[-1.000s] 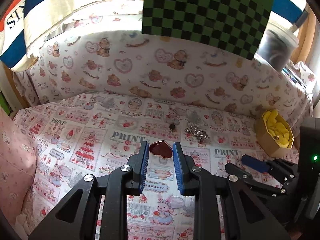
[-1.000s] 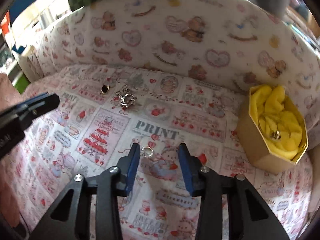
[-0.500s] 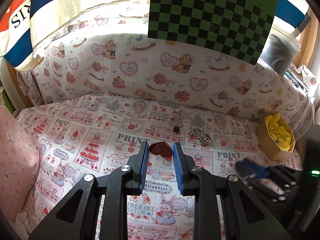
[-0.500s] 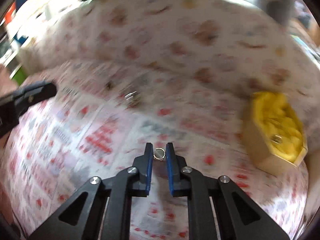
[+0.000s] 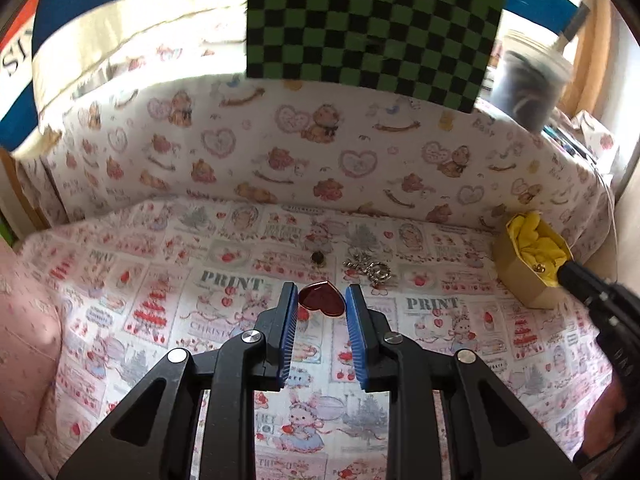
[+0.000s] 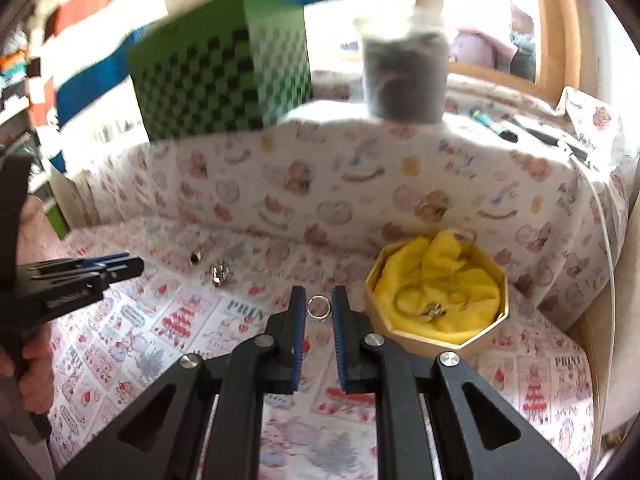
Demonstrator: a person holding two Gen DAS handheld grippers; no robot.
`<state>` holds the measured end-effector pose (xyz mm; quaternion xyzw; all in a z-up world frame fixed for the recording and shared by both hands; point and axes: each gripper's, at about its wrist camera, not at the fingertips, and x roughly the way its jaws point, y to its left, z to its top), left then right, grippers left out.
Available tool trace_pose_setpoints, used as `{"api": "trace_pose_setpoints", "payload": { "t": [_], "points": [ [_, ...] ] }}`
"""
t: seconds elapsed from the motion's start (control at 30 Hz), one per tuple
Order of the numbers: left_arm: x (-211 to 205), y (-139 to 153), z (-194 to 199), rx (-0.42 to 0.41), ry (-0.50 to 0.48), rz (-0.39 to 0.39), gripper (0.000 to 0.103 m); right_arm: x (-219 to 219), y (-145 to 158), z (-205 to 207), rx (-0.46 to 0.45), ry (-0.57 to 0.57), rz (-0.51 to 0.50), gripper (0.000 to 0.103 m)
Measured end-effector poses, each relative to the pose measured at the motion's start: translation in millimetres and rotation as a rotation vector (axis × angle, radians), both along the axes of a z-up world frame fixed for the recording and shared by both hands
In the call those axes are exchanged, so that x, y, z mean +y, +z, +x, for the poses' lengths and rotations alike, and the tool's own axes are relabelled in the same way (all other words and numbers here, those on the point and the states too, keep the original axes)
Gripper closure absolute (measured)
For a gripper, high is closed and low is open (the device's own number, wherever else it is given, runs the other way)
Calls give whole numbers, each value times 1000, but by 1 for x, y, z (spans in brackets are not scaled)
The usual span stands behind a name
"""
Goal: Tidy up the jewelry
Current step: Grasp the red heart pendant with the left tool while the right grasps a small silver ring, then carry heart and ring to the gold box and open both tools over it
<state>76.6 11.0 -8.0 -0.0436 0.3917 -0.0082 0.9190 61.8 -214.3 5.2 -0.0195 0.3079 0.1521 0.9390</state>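
My left gripper (image 5: 321, 300) is shut on a red heart-shaped pendant (image 5: 322, 299) and holds it above the printed cloth (image 5: 224, 280). My right gripper (image 6: 318, 306) is shut on a small silver ring (image 6: 318, 306), lifted off the cloth just left of the gold octagonal box (image 6: 436, 340) lined with yellow fabric (image 6: 448, 280). A silver piece (image 6: 432, 310) lies inside the box. In the left wrist view the box (image 5: 520, 280) is at the right, with the right gripper's tip over it. A silver chain (image 5: 370, 268) and a small dark bead (image 5: 317, 257) lie on the cloth.
A raised cloth-covered back wall (image 5: 320, 152) borders the work area. A green checkerboard card (image 5: 372, 24) and a dark jar (image 6: 404, 76) stand behind it. Pens (image 6: 500, 126) lie on the ledge at the right. A pink cushion (image 5: 24, 320) is at the left.
My right gripper closed on the silver ring, lifted it off the cloth and moved right toward the gold box. My left gripper kept holding the red heart almost still.
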Motion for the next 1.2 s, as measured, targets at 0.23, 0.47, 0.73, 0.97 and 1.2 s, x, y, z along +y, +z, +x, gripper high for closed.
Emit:
{"api": "trace_pose_setpoints", "payload": {
  "t": [0.23,0.47,0.73,0.97,1.2],
  "points": [
    [-36,16,-20,-101,-82,149,80,-42,17,2,-15,-38,129,91],
    [-57,58,-37,-155,-158,34,80,-69,28,4,-36,-93,199,91],
    [-119,84,-6,-85,-410,-13,80,-103,18,24,24,-74,347,91],
    [-164,51,44,17,-406,-36,80,-131,-12,49,131,-156,415,91],
    [-194,23,68,65,-402,-50,80,-131,-18,59,144,-167,394,90]
  ]
}}
